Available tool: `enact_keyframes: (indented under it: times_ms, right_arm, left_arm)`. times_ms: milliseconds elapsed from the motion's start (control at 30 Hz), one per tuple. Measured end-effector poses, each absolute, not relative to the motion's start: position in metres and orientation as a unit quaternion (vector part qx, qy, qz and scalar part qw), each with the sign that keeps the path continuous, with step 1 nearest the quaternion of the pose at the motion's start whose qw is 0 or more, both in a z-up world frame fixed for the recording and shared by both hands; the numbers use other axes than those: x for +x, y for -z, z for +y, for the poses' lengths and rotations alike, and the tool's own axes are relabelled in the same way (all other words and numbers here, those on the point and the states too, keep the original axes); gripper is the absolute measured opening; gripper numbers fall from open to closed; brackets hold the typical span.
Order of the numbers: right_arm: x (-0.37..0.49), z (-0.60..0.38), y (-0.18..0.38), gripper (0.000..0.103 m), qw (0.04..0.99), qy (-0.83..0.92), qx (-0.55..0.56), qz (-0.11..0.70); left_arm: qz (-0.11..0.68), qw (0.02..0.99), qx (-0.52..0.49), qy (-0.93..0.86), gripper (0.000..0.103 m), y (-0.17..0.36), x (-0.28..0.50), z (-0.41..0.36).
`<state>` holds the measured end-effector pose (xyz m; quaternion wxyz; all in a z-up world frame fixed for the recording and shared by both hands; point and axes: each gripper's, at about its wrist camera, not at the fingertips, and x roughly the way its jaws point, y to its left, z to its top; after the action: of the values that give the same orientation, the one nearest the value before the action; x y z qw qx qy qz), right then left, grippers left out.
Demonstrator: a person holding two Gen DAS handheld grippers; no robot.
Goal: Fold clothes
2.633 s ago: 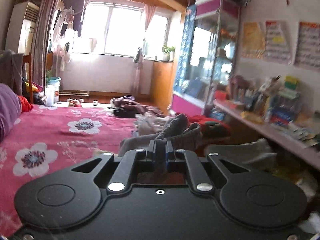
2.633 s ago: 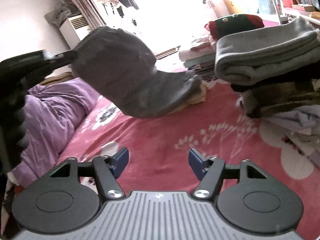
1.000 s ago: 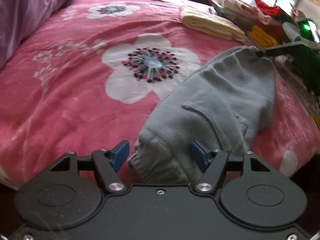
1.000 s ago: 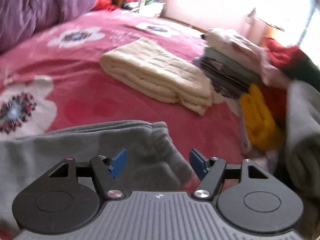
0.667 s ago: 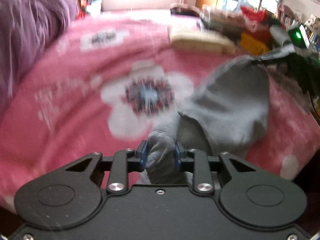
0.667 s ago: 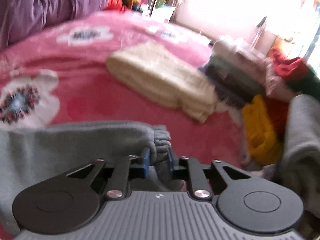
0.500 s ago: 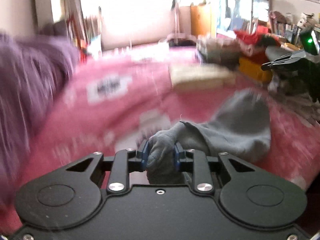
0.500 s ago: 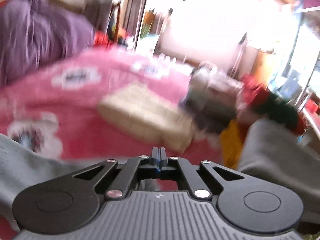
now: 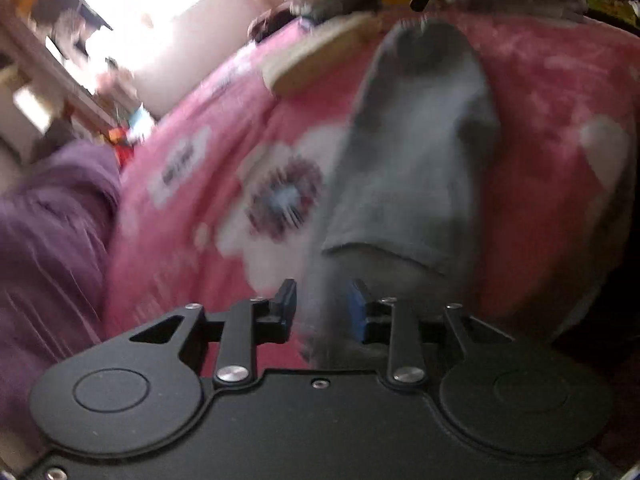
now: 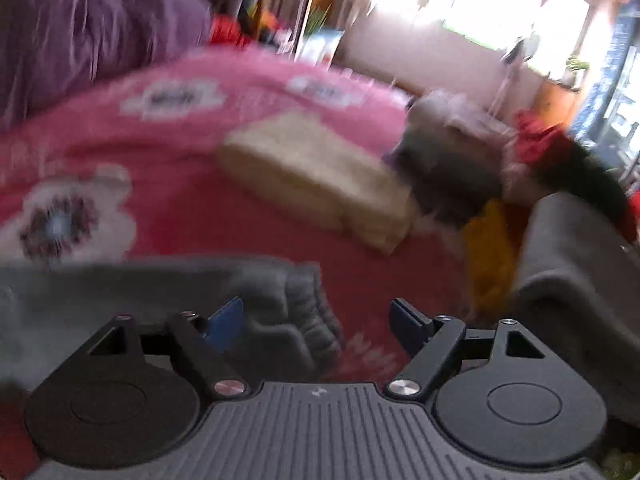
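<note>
A bed covered in a pink blanket with white flower prints [image 9: 540,80] filled most of both views, both badly smeared by motion blur. A purple quilted duvet [image 9: 48,240] was heaped along one side of it, at the left edge of the left wrist view and in the upper left corner of the right wrist view. A soft grey garment with ribbed cuffs, apparently sweatpants [image 9: 416,152], lay stretched across the pink blanket near its front edge. In the left wrist view it ran away from the camera towards the top of the frame; in the right wrist view its gathered cuff [image 10: 304,312] lay low at centre-left.

Beyond the garment, a folded cream knitted piece [image 10: 316,184] rested on the blanket. Just beside it stood a pile of folded clothes in dark, red and yellow colours [image 10: 480,184], and a folded grey item [image 10: 572,264] sat at the right edge of the right wrist view.

The left gripper [image 9: 323,306] had its fingers part-way apart, with the grey fabric lying between them; whether the pads pressed on it could not be told through the blur. The right gripper [image 10: 318,326] stood wide open and gripped nothing, the cuff bunched against its left-hand finger.
</note>
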<state>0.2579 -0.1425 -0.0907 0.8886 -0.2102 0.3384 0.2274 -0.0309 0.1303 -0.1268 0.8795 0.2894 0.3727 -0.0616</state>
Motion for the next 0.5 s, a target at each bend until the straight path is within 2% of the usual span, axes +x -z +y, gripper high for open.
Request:
enact_keyframes:
  times_ms: [67,233,267,300,333,367,433,467,500]
  right_arm:
    - [0.263,-0.136,0.098,0.079,0.881,-0.235,-0.218,0.348]
    - [0.274,-0.120,0.117,0.077,0.861,-0.253,-0.237,0.371]
    - [0.276,-0.116,0.121,0.067,0.857,-0.257,-0.240,0.376]
    - [0.279,-0.113,0.125,0.041,0.853,-0.260,-0.244,0.381]
    - [0.281,-0.110,0.129,0.033,0.849,-0.264,-0.248,0.385]
    - [0.283,-0.106,0.133,0.030,0.845,-0.268,-0.251,0.390]
    - [0.280,-0.105,0.135,0.025,0.844,-0.271,-0.255,0.387]
    - [0.272,-0.109,0.131,0.025,0.850,-0.270,-0.254,0.374]
    - [0.263,-0.114,0.124,0.024,0.859,-0.269,-0.247,0.359]
  left_arm:
    - [0.376,0.891,0.247,0.052,0.052,0.129,-0.037,0.139]
    - [0.375,0.917,0.137,0.026,0.054,0.121,-0.025,0.168]
    - [0.374,0.919,0.117,0.024,0.054,0.121,-0.019,0.177]
    - [0.380,0.919,0.101,0.029,0.054,0.123,-0.010,0.180]
    - [0.386,0.918,0.085,0.035,0.053,0.125,-0.002,0.183]
    - [0.398,0.913,0.080,0.049,0.037,0.130,0.002,0.181]
    - [0.406,0.908,0.089,0.064,0.017,0.137,0.005,0.172]
    - [0.402,0.908,0.102,0.065,0.010,0.138,0.004,0.166]
    - [0.390,0.911,0.123,0.059,0.009,0.135,0.000,0.160]
